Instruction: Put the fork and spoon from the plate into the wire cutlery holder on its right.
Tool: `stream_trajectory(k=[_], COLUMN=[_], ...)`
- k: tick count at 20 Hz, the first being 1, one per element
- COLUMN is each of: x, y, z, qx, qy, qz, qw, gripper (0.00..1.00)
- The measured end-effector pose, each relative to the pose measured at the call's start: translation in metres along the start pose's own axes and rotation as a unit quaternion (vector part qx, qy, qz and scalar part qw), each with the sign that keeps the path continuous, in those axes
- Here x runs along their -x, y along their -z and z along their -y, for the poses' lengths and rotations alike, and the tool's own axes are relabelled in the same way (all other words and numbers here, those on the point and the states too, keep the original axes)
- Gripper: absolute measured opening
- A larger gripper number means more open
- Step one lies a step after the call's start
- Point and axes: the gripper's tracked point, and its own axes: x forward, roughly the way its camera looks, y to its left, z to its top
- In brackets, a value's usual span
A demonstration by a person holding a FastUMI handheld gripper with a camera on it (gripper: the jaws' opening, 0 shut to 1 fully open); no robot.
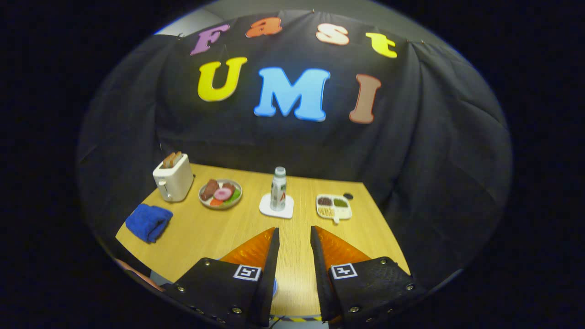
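Two-finger gripper [295, 237] spread, pinching nothing, above wooden table [205, 233] | white plastic bottle [278, 188], label unreadable, on white coaster [276, 208] beyond fingers

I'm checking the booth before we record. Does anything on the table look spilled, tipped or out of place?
Nothing stands out. The toaster, food plate, bottle on its coaster and divided tray stand upright and tidy; only the blue cloth lies crumpled. The tool is open, holding nothing.
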Motion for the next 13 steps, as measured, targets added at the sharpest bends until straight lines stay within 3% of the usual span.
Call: stream_trajectory(k=[2, 7, 9, 12, 13], x=[0.012, 0.025, 0.022, 0.011, 0.010], y=[-0.023, -0.054, -0.064, -0.052, -0.048], z=[-0.015, -0.025, -0.041, -0.069, -0.083], qx=[0.025, 0.010, 0.009, -0.032, -0.039], qy=[0.006, 0.038, 0.014, -0.020, -0.036], qz=[0.064, 0.160, 0.189, 0.184, 0.186], qw=[0.998, 0.986, 0.982, 0.982, 0.981], gripper=[0.41, 0.40, 0.57, 0.99, 0.99])
